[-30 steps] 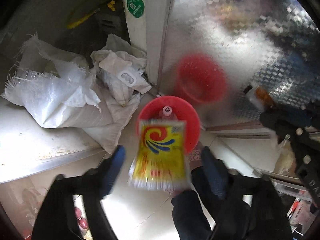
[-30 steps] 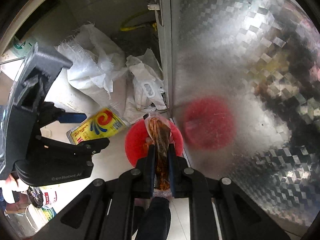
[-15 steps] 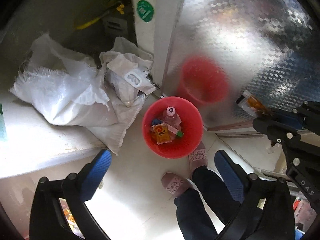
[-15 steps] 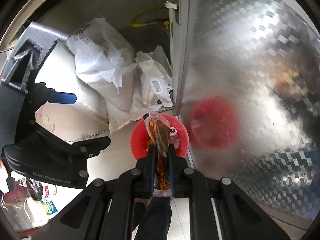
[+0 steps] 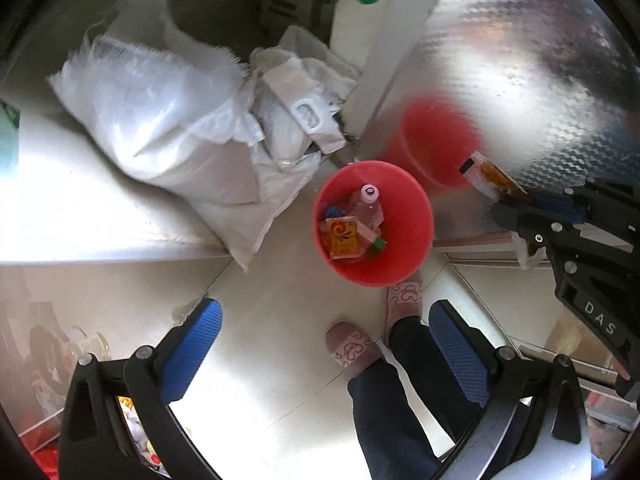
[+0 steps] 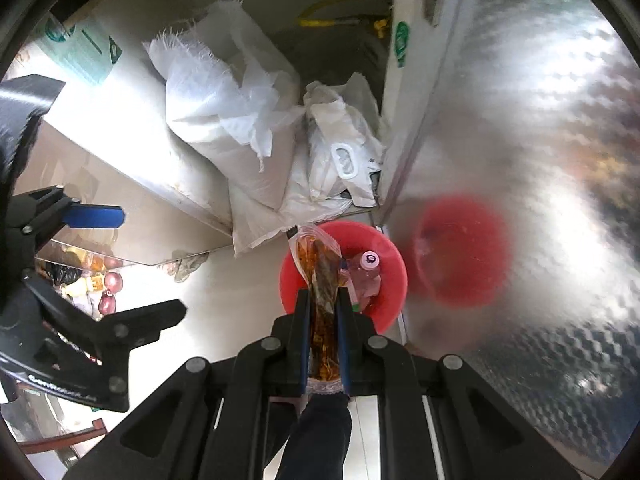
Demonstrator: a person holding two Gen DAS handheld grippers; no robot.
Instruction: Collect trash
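Pale tiled floor (image 5: 280,340) beside a shiny metal door (image 6: 540,120), red bucket (image 5: 404,248) holding a yellow packet (image 5: 342,236) and bottle (image 5: 368,202), left gripper (image 5: 320,352) fingers spread wide and empty above it, right gripper (image 6: 323,332) pinching a brown sauce pouch (image 6: 320,268) over the bucket.

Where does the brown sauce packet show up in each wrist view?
Left wrist: the brown sauce packet sits at right, sticking out of the right gripper.
Right wrist: centre-bottom, the packet is pinched between the fingers.
Shared landmark: the red bucket on the floor.
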